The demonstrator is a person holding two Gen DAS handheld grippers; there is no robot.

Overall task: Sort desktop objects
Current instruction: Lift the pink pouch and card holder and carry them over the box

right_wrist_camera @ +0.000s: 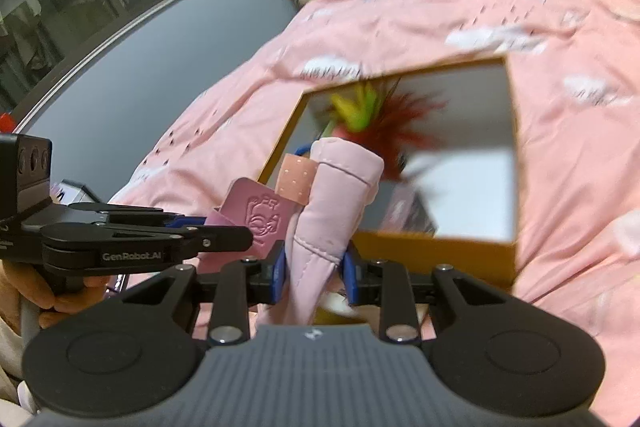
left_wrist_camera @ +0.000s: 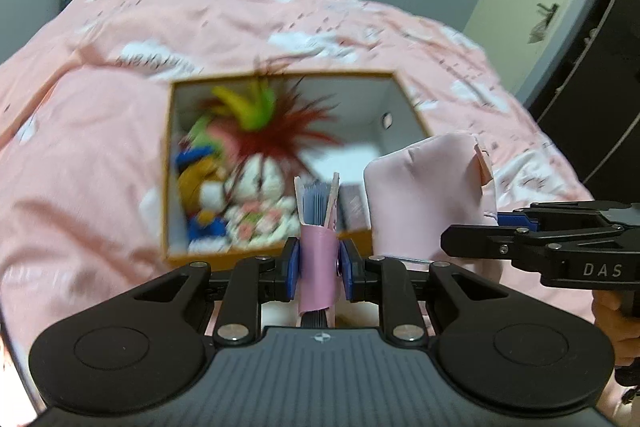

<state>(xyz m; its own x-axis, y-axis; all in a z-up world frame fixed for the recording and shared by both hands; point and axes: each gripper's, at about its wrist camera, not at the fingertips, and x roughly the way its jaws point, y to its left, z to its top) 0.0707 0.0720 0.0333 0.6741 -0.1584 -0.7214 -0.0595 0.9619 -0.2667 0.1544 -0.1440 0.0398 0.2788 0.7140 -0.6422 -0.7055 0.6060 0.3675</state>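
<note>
Item: pink card holder (left_wrist_camera: 318, 259), thin, stiff, papers standing out of its top. Location: pinched upright between the blue pads of the left gripper (left_wrist_camera: 319, 267), held in the air just short of the near wall of the box (left_wrist_camera: 264, 255).

Item: pale pink padded pouch (right_wrist_camera: 332, 211), soft, folded. Location: clamped in the right gripper (right_wrist_camera: 314, 267), also short of the near wall, just beside the holder.

Receptacle: open cardboard box on the pink bedspread (left_wrist_camera: 100, 147); plush toys (left_wrist_camera: 224, 195) and a red feather toy (left_wrist_camera: 296, 131) fill its left half, the right half looks bare.

Handling, as judged: carry both over the rim toward the bare right half, lower before letting go, one at a time so the two do not collide.
</note>
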